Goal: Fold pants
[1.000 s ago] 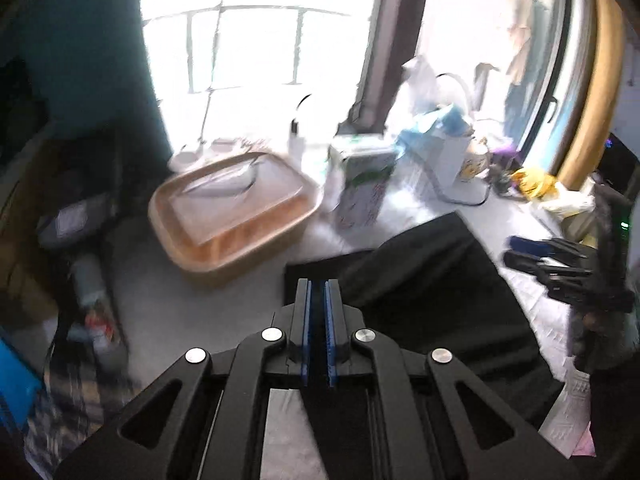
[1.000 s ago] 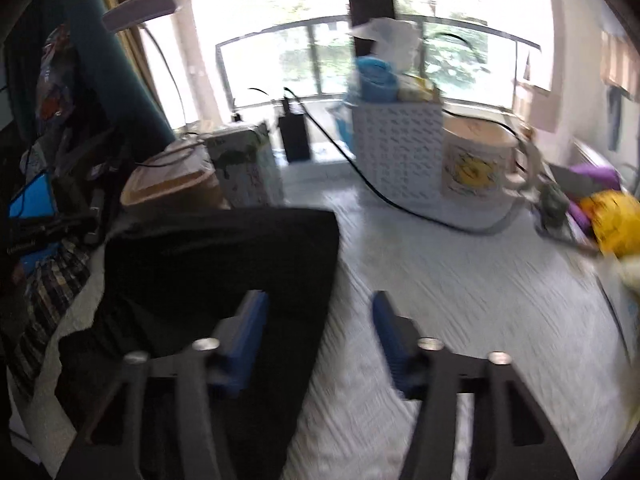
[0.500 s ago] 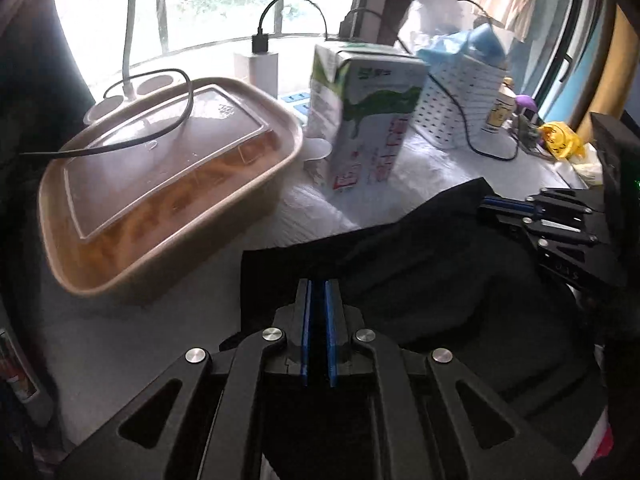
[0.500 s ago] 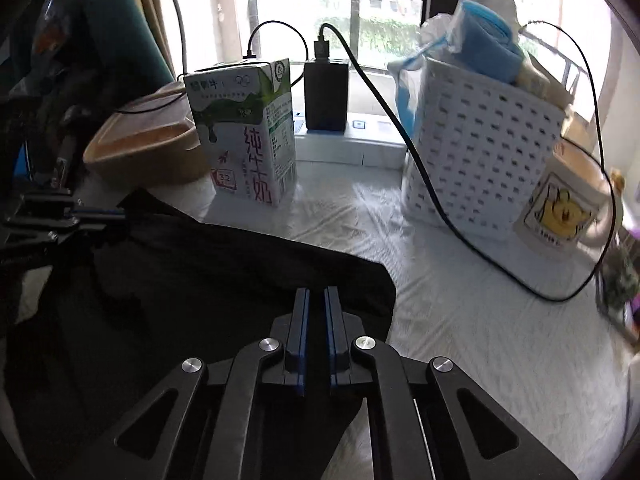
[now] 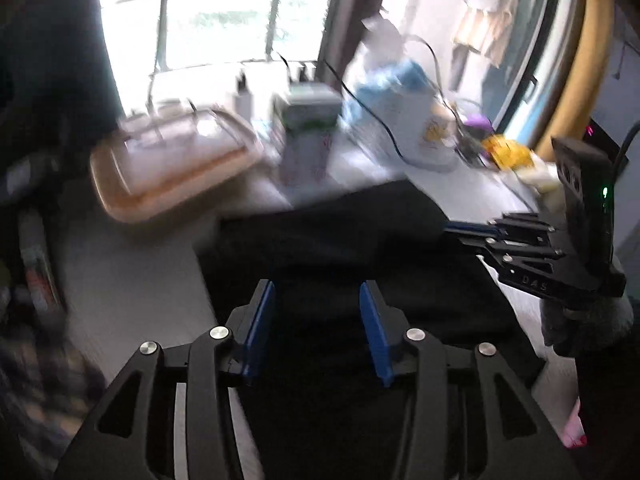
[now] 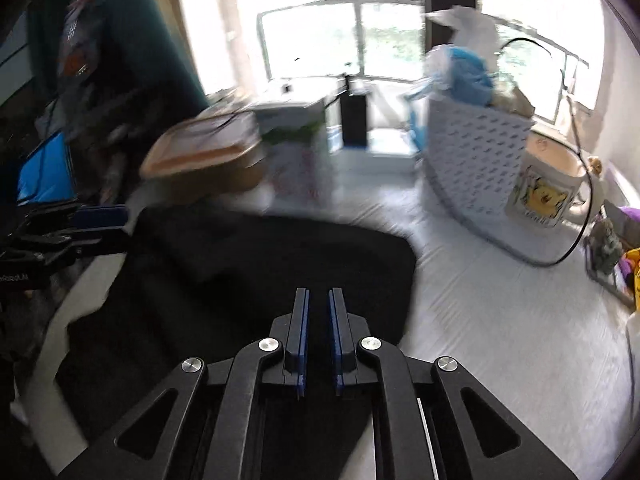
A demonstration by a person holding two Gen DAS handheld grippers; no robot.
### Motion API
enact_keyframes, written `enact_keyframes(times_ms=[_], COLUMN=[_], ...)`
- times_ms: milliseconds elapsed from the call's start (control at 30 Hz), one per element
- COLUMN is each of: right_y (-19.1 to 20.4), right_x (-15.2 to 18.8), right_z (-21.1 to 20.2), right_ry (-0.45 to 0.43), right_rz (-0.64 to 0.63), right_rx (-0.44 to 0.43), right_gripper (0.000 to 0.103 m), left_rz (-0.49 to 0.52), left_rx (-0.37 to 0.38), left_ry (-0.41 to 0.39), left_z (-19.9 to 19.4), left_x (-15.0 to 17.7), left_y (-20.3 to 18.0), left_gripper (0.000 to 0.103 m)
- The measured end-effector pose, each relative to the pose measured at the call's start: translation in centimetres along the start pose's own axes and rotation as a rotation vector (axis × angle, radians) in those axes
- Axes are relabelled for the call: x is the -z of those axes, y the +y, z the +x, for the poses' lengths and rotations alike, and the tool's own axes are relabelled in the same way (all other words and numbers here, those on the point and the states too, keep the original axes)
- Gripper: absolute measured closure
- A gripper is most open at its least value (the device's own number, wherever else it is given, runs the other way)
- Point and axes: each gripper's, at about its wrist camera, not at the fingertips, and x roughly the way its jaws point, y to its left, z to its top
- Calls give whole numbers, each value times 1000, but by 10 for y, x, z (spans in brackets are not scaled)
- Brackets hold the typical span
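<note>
The black pants (image 5: 344, 248) lie folded on the white table; they also show in the right wrist view (image 6: 256, 264). My left gripper (image 5: 318, 292) is open and empty, raised over the near part of the pants. My right gripper (image 6: 319, 300) has its jaws a narrow gap apart above the pants, with nothing between them. The right gripper also shows at the right of the left wrist view (image 5: 472, 232), at the pants' right edge. The left gripper shows at the left of the right wrist view (image 6: 104, 220).
A tan lidded container (image 5: 176, 164), a milk carton (image 5: 308, 136), a white perforated basket (image 6: 476, 160) and a mug with a yellow print (image 6: 548, 188) stand behind the pants. A black cable (image 6: 580, 208) loops at the right. Bare white table (image 6: 500, 340) lies right of the pants.
My left gripper has opened and let go of the pants and pulled back. My right gripper's jaws have parted slightly and it has also drawn back and up. The pants now lie flat.
</note>
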Motion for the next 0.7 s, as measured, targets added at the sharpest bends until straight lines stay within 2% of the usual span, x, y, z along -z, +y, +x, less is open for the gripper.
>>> enact_keyframes(times_ms=[133,200,367,633,700], right_y=[21,26,25,24,29], right_x=[25,39,56,86,93], right_z=[8,8,-8,-32,-40], right_ry=[90,117,109,67,53], right_rz=[-2,5,36,40,48], right_rx=[-1,20,51,106,106], right_gripper=[92,92,91,90,87], left_rz=[-14,10,22,17,9], left_rx=[2,-13,-20,-65,-65], left_ry=[109,81,69,60,63], left_z=[19,14,4,-9,-15], left_x=[35,45,59,79,81], left_y=[-9,-15,-20,-28,-29], left_gripper=[59,59,58,58,58])
